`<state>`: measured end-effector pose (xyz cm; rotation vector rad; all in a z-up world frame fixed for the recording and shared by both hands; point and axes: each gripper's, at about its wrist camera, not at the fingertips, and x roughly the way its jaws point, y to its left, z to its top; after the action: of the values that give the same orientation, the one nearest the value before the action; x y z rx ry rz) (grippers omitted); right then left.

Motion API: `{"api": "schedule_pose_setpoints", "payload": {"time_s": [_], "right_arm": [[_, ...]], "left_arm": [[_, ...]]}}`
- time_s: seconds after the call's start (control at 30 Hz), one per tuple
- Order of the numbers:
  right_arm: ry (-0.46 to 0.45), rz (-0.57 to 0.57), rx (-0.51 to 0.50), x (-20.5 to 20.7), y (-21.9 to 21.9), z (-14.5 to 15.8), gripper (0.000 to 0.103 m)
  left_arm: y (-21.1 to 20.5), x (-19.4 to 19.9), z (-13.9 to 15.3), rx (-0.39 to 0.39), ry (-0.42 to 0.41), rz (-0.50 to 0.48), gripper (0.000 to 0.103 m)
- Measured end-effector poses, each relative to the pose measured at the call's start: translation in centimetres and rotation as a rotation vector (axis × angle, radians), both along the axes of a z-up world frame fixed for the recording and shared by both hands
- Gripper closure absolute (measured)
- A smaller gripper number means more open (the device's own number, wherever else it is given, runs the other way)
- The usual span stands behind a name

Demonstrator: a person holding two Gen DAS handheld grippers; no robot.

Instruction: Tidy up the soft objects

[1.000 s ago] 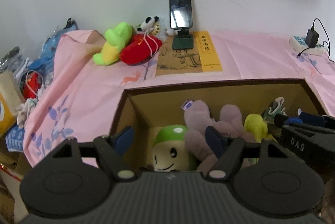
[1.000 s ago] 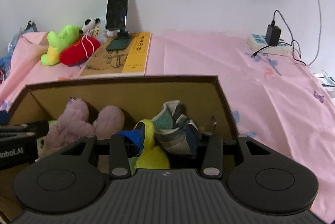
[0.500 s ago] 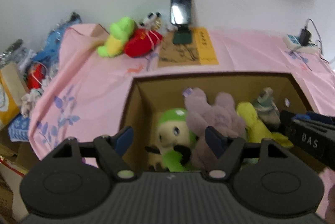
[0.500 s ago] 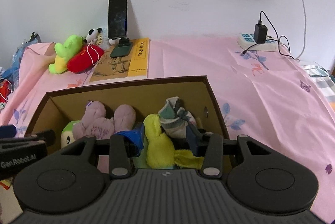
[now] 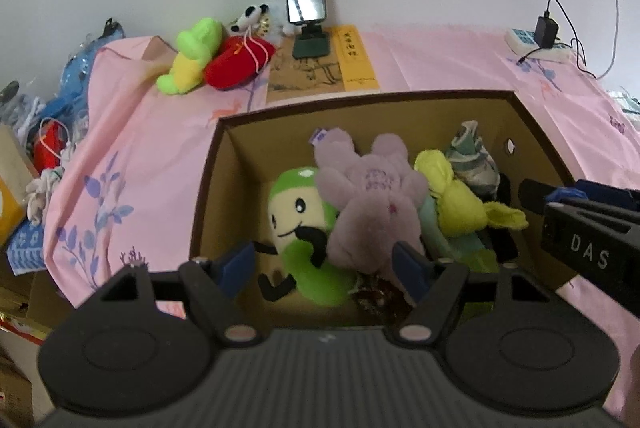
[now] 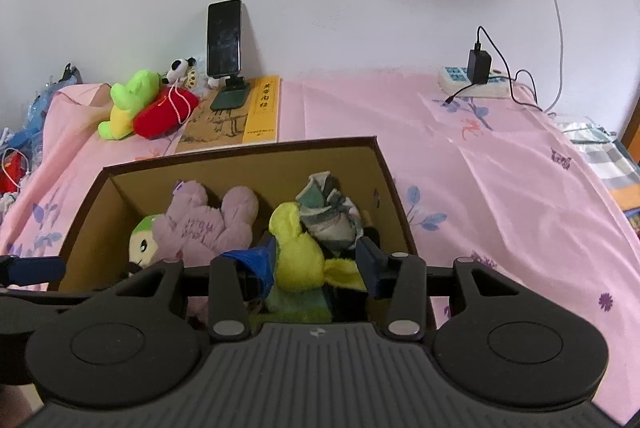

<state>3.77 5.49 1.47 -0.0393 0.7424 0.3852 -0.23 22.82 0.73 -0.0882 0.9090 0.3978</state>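
Plush toys [image 5: 372, 195] crowding cardboard box [image 5: 208, 187]

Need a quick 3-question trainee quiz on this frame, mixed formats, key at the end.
1. True or false: the purple plush lies inside the cardboard box.
2. What lies outside the box beside the red plush? A) green-and-yellow plush B) grey sock bundle C) power strip
3. Fill in: the phone on its stand rests on the ____.

Key: 1 true; 2 A, the green-and-yellow plush; 3 book. Both the left tongs and the right tongs are open above the box.
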Motion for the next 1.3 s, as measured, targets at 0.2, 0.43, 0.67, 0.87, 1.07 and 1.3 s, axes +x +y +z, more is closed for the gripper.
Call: {"api": "schedule_pose_setpoints", "payload": {"time_s": [0.2,0.43,0.67,0.87,1.07,1.3], "right_arm": [[0.011,0.020,0.010,-0.3,-0.4,0.0,0.075],[0.007,0.085,0.003,-0.2,-0.4,0.4,0.074],[0.016,0.106,-0.013,0.3,-1.6,0.2,0.074],[0.019,0.111,-0.006,0.4,-2.2,0.1,0.074],[0.031,0.111,0.000,0.3,-1.9,-0.2,0.074],[0.037,0.107,0.002,0.1,-1.0,-0.5,0.074]], "left_arm": [[-0.3,-0.6,0.3,0.019,-0.002,0.038,0.028],[-1.0,-0.2,0.2,0.030,0.002,0.086,0.028],[-1.6,0.3,-0.1,0.027,0.004,0.122,0.028],[-1.9,0.4,0.1,0.039,0.001,0.129,0.028],[-1.4,0.4,-0.1,0.036,0.008,0.122,0.028],[-0.7,0.2,-0.1,0.065,-0.015,0.122,0.028]]}}
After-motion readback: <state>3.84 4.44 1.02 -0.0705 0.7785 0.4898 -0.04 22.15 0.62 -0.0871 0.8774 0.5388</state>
